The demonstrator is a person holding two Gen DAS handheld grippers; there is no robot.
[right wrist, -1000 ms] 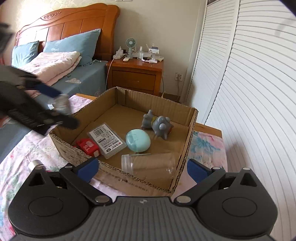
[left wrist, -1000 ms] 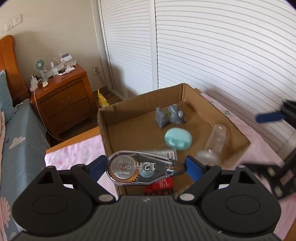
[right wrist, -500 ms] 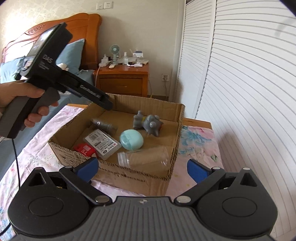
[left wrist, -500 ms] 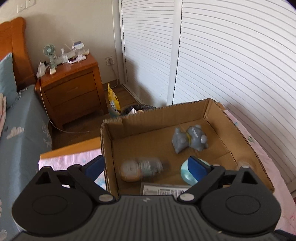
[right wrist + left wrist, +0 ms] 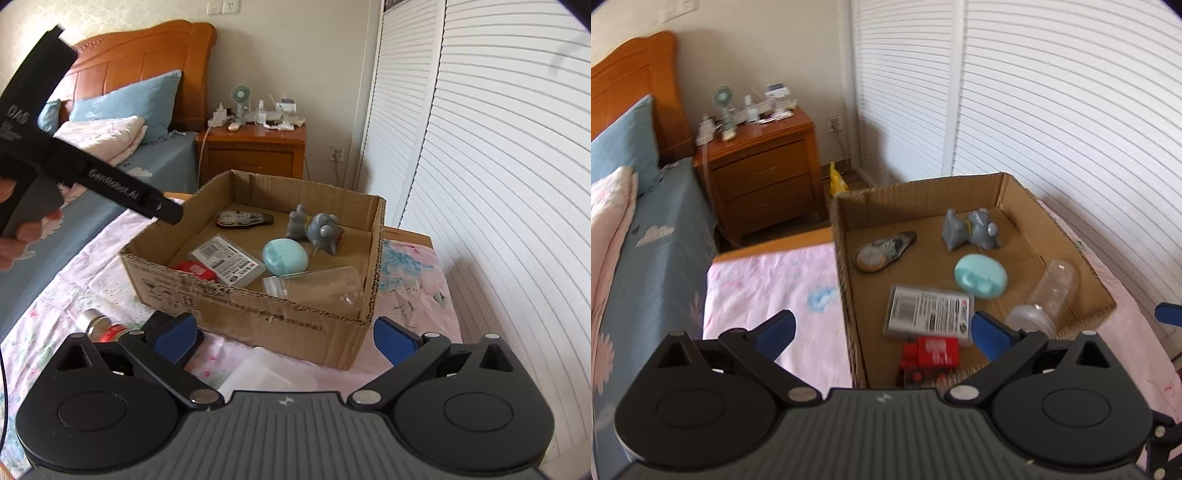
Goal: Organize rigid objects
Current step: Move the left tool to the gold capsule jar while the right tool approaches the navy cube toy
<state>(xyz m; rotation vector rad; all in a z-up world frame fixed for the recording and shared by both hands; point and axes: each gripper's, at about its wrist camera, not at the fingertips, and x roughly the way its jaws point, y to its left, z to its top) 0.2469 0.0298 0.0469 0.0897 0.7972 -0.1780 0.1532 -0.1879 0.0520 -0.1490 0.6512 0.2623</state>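
An open cardboard box [image 5: 846, 280] [image 5: 258, 314] stands on the pink bedcover. A correction tape dispenser [image 5: 884, 250] [image 5: 243, 218] lies loose in its far left corner. Also inside are a grey toy [image 5: 973, 232], a teal oval case [image 5: 980, 276], a barcode card [image 5: 929, 312], a red item [image 5: 931, 356] and a clear bottle [image 5: 1049, 291] on its side. My left gripper [image 5: 882, 332] hovers over the box's near left wall, its jaws opening and nothing held between them. My right gripper [image 5: 284, 334] stands open and empty before the box's front wall.
On the bedcover in front of the box lie a silver-capped small bottle [image 5: 99, 325], a black object [image 5: 162, 321] and a translucent white container [image 5: 266, 369]. A hand [image 5: 26, 229] holds the left gripper's handle. A wooden nightstand [image 5: 761, 177] stands behind, louvred doors on the right.
The correction tape left my left gripper and dropped into the box, where it now rests. The left gripper widened and drew back to the left. The right gripper backed away from the box.
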